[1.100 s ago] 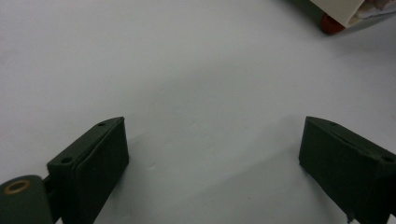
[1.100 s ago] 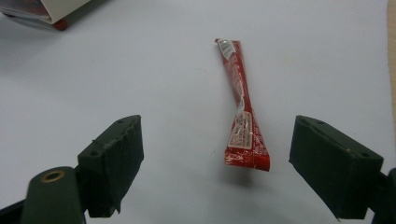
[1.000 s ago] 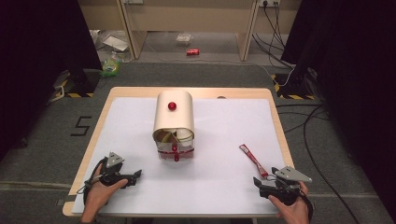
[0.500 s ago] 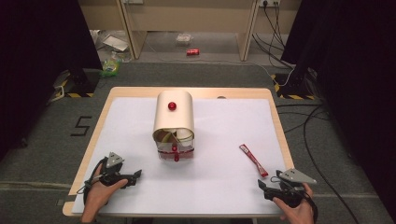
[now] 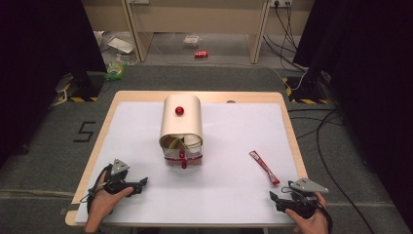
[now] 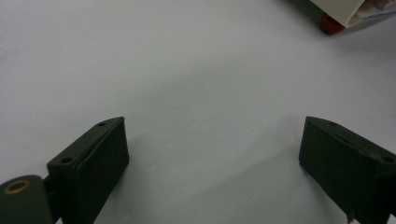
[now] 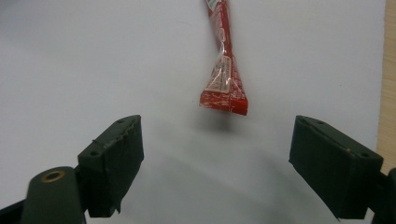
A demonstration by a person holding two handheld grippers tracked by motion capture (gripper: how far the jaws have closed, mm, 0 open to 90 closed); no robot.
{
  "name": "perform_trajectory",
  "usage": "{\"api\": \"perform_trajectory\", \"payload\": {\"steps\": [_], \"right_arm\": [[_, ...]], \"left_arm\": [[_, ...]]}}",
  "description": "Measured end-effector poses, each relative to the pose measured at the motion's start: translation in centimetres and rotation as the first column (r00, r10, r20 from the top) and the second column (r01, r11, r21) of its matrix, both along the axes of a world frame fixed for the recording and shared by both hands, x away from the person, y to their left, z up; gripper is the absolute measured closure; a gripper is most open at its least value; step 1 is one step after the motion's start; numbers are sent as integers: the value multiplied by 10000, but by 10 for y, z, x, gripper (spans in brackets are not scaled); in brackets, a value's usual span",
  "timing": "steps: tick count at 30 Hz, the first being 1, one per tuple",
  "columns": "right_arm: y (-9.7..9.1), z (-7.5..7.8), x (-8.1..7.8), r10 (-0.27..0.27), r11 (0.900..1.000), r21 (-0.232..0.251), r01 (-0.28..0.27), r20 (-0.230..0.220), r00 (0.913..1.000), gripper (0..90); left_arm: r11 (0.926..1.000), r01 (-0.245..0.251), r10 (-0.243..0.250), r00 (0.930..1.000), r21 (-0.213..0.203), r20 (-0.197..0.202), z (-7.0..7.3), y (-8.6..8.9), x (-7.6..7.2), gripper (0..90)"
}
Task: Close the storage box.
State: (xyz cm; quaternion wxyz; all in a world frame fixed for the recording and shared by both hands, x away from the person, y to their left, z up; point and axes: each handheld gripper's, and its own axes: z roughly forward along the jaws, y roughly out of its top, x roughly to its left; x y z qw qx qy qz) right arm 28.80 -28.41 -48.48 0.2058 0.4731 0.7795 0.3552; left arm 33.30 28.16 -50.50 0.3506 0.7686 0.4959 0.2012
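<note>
You are lining your right gripper (image 7: 217,140), jaws released, just short of the red sachet (image 7: 224,88); be approaching lengthwise, closing across its flat end.

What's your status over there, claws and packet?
Both claws open, empty. Red packet flat on the sheet, just ahead of right claw. Left claw idle. Path clear.

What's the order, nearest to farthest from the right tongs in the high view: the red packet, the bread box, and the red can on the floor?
Measured from the right tongs:
1. Red packet, lying on the white table just ahead of them, on the right side.
2. Bread box, standing mid-table, off to the left.
3. Red can, on the floor beyond the table's far edge.
</note>
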Motion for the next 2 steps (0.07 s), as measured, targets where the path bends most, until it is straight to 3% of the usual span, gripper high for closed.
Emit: {"api": "perform_trajectory", "payload": {"steps": [2], "right_arm": [[0,0,0,27,10000,-38,-27,3,10000,182]], "left_arm": [[10000,-1,1,10000,-1,0,0,0,0,74]]}}
